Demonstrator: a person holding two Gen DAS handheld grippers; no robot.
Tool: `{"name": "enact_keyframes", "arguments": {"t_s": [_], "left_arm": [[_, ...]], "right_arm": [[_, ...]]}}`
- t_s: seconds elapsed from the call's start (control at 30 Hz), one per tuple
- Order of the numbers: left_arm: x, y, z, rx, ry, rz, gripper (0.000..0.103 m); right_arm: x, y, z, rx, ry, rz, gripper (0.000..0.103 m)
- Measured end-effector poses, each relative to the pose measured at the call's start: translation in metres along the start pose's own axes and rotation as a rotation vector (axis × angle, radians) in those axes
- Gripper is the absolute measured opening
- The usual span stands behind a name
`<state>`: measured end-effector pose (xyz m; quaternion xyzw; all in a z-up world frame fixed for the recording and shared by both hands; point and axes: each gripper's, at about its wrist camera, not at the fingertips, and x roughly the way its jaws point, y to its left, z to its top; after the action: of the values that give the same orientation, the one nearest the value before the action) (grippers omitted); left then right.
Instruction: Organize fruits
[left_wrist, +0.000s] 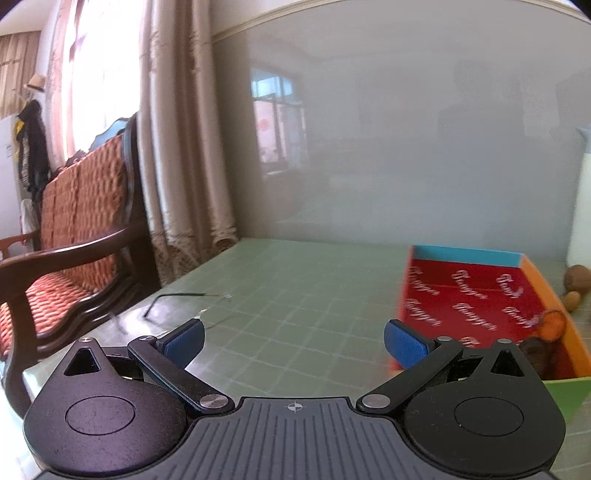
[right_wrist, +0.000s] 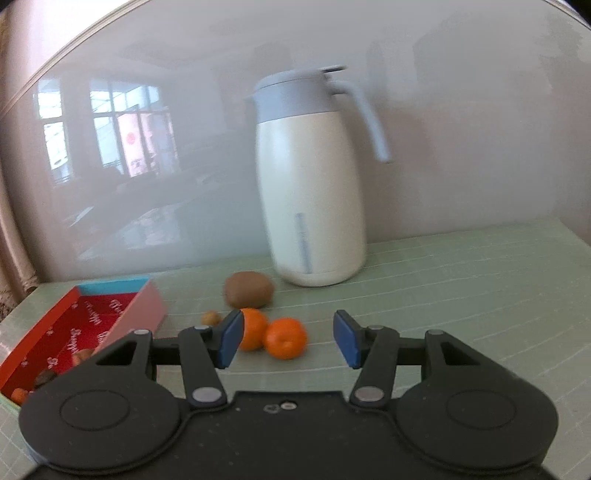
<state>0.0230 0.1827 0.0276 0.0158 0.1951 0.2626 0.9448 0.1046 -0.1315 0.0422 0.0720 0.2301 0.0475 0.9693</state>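
Observation:
My right gripper (right_wrist: 288, 341) is open and empty, low over the green mat. Two small oranges lie just ahead of it: one (right_wrist: 285, 338) between the fingers' line, the other (right_wrist: 252, 328) partly behind the left pad. A brown kiwi (right_wrist: 249, 294) and a small nut-like fruit (right_wrist: 210, 317) lie behind them. The red-lined box (right_wrist: 79, 325) sits at the left and holds a few small fruits. My left gripper (left_wrist: 293, 341) is open and empty; the same box (left_wrist: 469, 299) is at its right, with an orange (left_wrist: 552, 325) inside and the kiwi (left_wrist: 578, 278) beyond it.
A tall white thermos jug (right_wrist: 314, 192) with a grey lid stands behind the fruit, against a glossy grey wall. A wooden bench (left_wrist: 74, 251) with orange cushions and a curtain (left_wrist: 181, 147) stand left of the table. A thin black wire (left_wrist: 177, 297) lies on the mat.

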Motion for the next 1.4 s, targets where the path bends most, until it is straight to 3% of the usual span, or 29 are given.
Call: {"name": "enact_keyframes", "arguments": {"t_s": [0.47, 0.8, 1.4], "left_arm": [[-0.016, -0.092, 0.009, 0.083, -0.025, -0.133, 0.103], [-0.034, -0.166, 0.017, 0.129, -0.053, -0.274, 0.103], [-0.051, -0.26, 0.011, 0.164, -0.014, -0.451, 0.102]], "right_arm": [[-0.023, -0.084, 0.004, 0.07, -0.028, -0.113, 0.055], [-0.033, -0.135, 0.0, 0.116, -0.036, -0.201, 0.056], [-0.059, -0.214, -0.018, 0.193, -0.05, -0.346, 0.06]]}}
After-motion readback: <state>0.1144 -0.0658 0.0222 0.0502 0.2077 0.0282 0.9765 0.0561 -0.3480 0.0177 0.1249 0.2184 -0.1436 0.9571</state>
